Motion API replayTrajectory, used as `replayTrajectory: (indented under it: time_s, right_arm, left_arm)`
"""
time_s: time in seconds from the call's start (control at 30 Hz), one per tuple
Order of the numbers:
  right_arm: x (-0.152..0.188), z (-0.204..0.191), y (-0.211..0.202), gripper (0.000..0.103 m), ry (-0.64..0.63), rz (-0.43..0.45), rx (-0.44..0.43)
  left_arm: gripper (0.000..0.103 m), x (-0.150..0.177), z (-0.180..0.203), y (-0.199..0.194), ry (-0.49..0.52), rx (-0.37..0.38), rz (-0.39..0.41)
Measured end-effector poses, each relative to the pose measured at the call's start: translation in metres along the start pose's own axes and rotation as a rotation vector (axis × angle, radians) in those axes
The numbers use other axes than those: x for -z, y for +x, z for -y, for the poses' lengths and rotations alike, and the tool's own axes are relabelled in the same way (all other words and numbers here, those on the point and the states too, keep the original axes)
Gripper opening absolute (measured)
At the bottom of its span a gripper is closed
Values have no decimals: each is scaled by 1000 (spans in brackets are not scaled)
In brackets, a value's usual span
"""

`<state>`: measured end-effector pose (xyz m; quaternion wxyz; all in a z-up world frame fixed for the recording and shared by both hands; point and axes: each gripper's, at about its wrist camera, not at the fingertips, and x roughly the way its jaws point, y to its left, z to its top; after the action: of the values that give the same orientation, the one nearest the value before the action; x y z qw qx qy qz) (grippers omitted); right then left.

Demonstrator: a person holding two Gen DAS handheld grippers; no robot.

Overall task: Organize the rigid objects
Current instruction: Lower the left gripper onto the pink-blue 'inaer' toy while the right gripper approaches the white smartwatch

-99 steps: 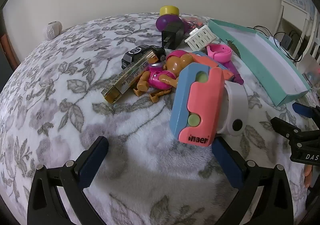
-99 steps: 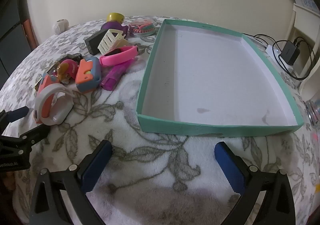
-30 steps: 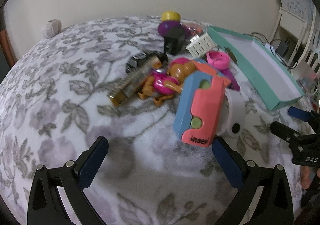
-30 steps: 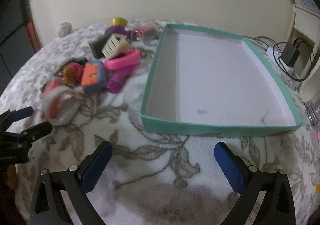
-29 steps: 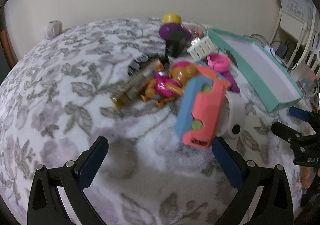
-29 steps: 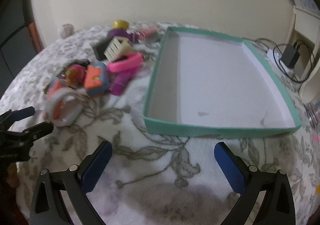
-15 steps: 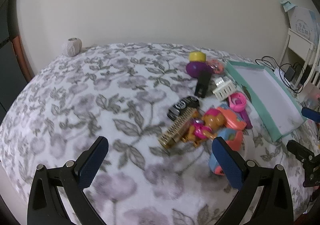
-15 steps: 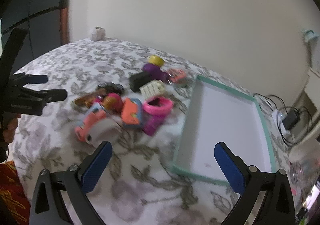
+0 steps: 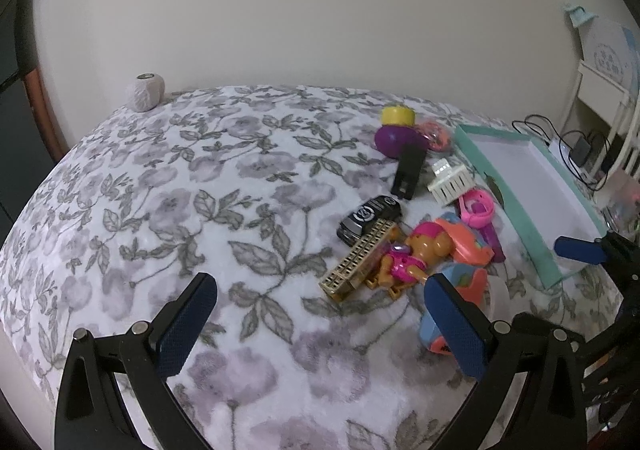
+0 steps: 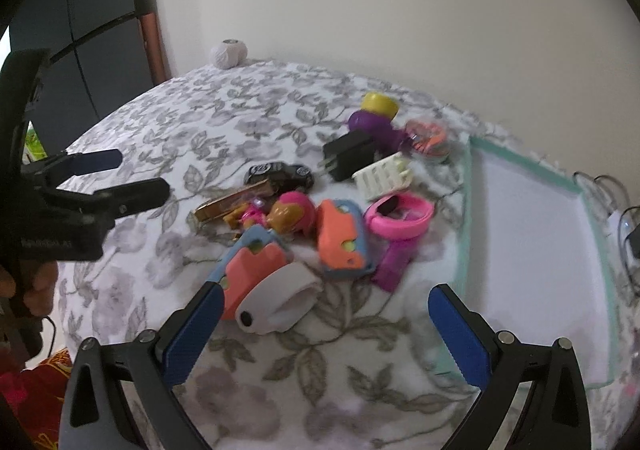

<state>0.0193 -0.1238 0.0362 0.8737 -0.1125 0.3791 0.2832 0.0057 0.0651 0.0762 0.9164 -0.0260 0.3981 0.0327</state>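
Toys sit in a heap on the floral bed cover (image 9: 168, 185), centre-right of the left wrist frame, nothing sorted yet. Your left tongs (image 9: 320, 324) are wide open and empty, held above the cover at the bottom of that frame. Your right tongs (image 10: 326, 330) are also wide open and empty, low in the right wrist frame, with the white ring-shaped piece (image 10: 280, 300) and the pink-and-blue toy (image 10: 252, 262) just ahead of the left pad.

Pile contents: doll (image 9: 416, 254), gold bar-shaped block (image 9: 358, 262), black toy car (image 9: 370, 215), black adapter (image 9: 408, 171), white basket-like piece (image 9: 452, 181), pink band (image 10: 400, 215), orange-and-blue toy (image 10: 342, 238), purple stick (image 10: 394, 262), purple-and-yellow toy (image 9: 394, 131). Several touch or overlap; exact stacking is hard to tell.

Teal tray (image 10: 464, 217) lies at the right edge of both frames, just beside the pile, and looks empty.

Step in hand, as I judge it: the start, picking a first item. Next move probably calls for you to bring one pair of tongs down onto an outer, free piece, the white ring or the pink-and-blue toy being nearest the right tongs, close squarely across a narrow part, lift clear of its neighbours, then carry it right into the tray. Right wrist frame is slightly blurred, so fine contacts are uncertain.
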Motion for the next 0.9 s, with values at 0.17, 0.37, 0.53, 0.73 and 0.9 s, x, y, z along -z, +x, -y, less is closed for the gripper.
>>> replayTrajectory:
  time_s: [0.17, 0.37, 0.53, 0.73, 0.9]
  right_arm:
    - [4, -12, 7, 103, -32, -20, -20]
    - [3, -11, 17, 99, 7, -29, -27]
    - [5, -8, 26, 91, 17, -54, 7]
    - [12, 2, 17, 81, 52, -56, 1]
    - [15, -1, 12, 55, 46, -58, -50]
  left_arm:
    - [103, 5, 8, 5, 5, 32, -21]
    - [103, 10, 22, 11, 30, 49, -41]
    - [103, 13, 30, 14, 47, 62, -57]
    - [103, 15, 37, 16, 49, 94, -67]
    - [103, 16, 39, 17, 49, 110, -70]
